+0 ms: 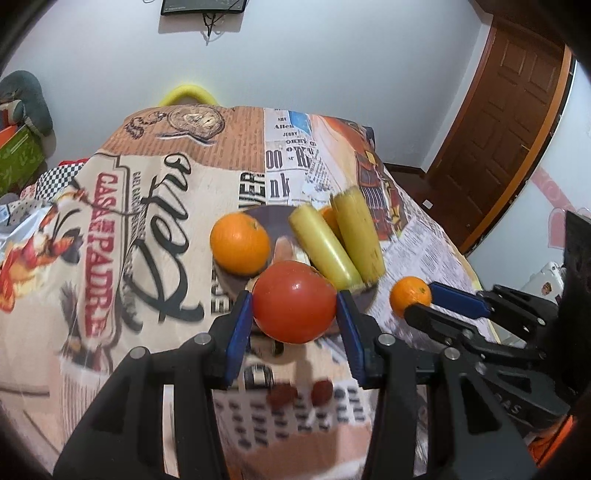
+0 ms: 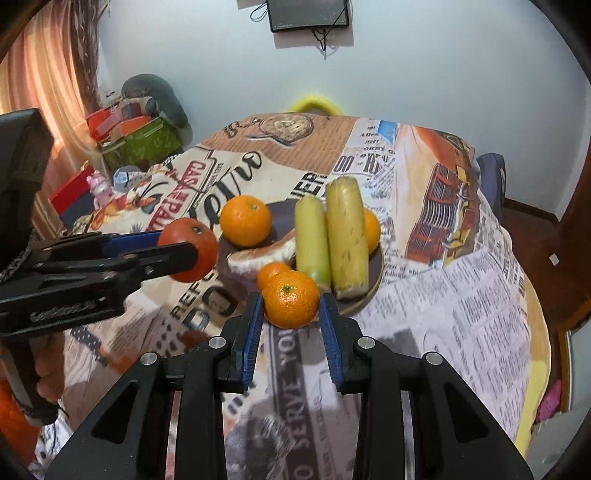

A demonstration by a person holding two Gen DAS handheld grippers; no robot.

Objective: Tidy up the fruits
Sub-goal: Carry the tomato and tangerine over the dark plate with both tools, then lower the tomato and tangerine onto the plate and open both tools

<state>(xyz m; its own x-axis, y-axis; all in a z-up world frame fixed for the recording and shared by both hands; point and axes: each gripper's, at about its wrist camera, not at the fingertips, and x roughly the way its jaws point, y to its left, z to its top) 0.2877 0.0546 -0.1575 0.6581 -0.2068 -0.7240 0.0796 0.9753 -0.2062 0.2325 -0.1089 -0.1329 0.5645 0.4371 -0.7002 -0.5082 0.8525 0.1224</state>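
My left gripper [image 1: 294,314] is shut on a red tomato [image 1: 294,301], held above the near rim of a dark brown plate [image 1: 271,221]. My right gripper [image 2: 291,308] is shut on a small mandarin [image 2: 291,299], just off the plate's [image 2: 373,284] front edge. On the plate lie a large orange [image 2: 245,220], two yellow-green corn cobs [image 2: 347,243], a pale peeled piece [image 2: 258,256] and more mandarins [image 2: 271,272]. Each gripper shows in the other's view: the right one with its mandarin [image 1: 410,296], the left one with the tomato [image 2: 190,247].
The table wears a printed newspaper-pattern cloth [image 1: 155,206]. A yellow chair back [image 1: 186,94] rises behind the far edge. Boxes and clutter [image 2: 133,136] stand at the left by a curtain. A brown door [image 1: 509,122] is at the right, a dark screen [image 2: 308,14] on the wall.
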